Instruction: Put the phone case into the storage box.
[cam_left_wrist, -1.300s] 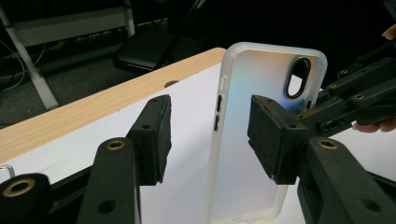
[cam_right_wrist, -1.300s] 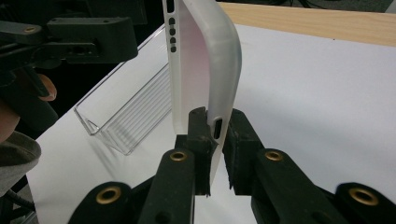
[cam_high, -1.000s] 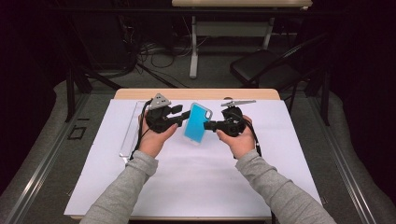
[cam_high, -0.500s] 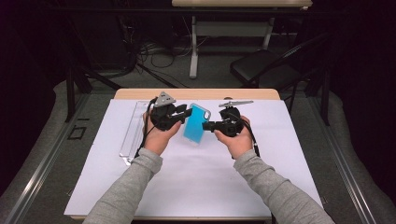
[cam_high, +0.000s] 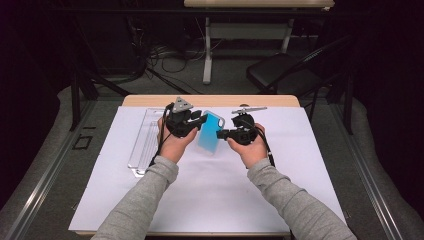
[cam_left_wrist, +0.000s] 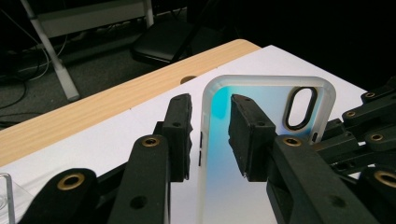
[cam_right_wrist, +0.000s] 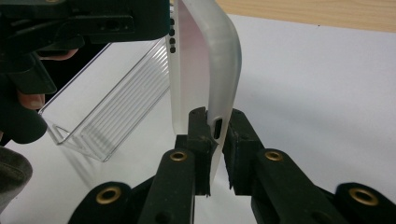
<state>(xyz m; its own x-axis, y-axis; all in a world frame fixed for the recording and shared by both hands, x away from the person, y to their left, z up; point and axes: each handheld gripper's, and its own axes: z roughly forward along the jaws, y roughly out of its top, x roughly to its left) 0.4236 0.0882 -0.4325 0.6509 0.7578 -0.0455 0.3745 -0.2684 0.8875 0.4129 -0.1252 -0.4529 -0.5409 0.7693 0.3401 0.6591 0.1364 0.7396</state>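
We see blue phone case (cam_high: 210, 133) held above table centre, between 2 grippers. Right gripper (cam_right_wrist: 216, 135) clenched on its bottom edge. Left gripper (cam_left_wrist: 211, 135) jaws just closing, straddling its side edge. Clear plastic tray (cam_high: 146, 142) at 9 o'clock, contents unclear.

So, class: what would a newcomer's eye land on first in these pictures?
First the blue phone case, held up above the middle of the white sheet between two black grippers. The right gripper is clamped on its bottom edge, while the left gripper, jaws just closing, straddles a side edge. A clear tray lies at the left.
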